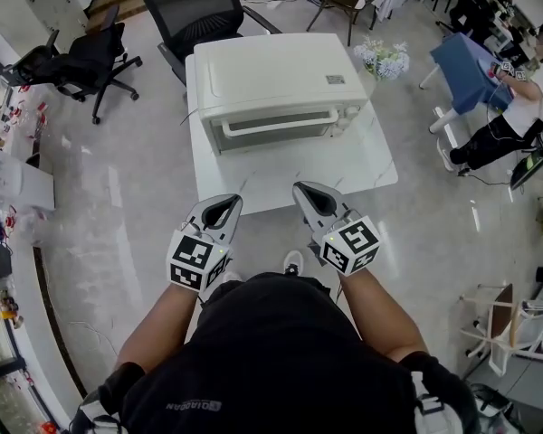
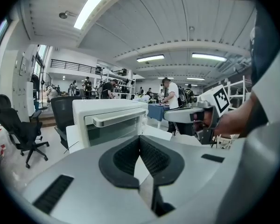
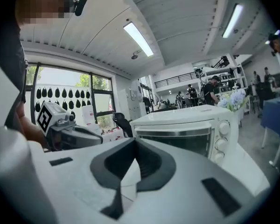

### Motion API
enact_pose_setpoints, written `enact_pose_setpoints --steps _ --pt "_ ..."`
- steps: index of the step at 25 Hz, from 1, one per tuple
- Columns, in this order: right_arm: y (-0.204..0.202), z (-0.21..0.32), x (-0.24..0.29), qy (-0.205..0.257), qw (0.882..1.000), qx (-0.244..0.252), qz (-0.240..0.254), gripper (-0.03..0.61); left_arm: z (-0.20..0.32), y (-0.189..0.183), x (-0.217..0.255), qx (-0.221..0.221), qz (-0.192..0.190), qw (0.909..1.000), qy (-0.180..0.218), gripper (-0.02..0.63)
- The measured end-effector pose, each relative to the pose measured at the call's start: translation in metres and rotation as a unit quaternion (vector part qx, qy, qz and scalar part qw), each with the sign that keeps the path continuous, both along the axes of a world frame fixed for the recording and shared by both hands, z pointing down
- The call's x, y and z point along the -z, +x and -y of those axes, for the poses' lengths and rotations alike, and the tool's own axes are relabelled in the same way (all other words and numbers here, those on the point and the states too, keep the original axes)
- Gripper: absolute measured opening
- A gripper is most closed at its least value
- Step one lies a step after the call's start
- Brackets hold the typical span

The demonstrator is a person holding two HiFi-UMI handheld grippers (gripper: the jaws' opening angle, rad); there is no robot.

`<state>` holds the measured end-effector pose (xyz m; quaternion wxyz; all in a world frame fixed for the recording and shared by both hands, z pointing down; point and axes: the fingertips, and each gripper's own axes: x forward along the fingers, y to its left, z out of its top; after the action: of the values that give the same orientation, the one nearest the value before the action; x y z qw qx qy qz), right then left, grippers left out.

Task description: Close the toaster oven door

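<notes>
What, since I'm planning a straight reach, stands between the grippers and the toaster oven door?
Nothing visible does. Only bare table lies between the left gripper, the right gripper and the toaster oven door, which already looks closed. The flowers stand off to the right, out of the way.

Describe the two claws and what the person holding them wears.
The left claw and right claw are light grey tapering shells, each with dark ribbed pads around a teardrop-shaped opening. Each carries a white cube printed with black square markers. The person wears a black short-sleeved top.
</notes>
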<state>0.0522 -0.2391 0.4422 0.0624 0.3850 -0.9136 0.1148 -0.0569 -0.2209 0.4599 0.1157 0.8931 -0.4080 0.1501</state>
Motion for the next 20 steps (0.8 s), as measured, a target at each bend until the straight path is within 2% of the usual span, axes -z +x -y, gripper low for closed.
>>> enact_pose_setpoints --steps 8,12,20 --pt "-0.004 -0.011 -0.011 0.018 0.997 0.014 -0.068 0.002 0.000 0.000 -0.006 0.000 0.006 1.0000 -0.001 0.003" --pt "0.000 -0.016 -0.020 0.010 0.997 0.012 -0.077 0.002 -0.001 -0.001 -0.011 -0.006 0.023 0.9997 0.001 0.003" --pt "0.012 -0.021 -0.030 -0.010 0.997 -0.002 -0.070 0.002 -0.004 -0.009 -0.013 -0.005 0.032 0.9995 0.003 0.003"
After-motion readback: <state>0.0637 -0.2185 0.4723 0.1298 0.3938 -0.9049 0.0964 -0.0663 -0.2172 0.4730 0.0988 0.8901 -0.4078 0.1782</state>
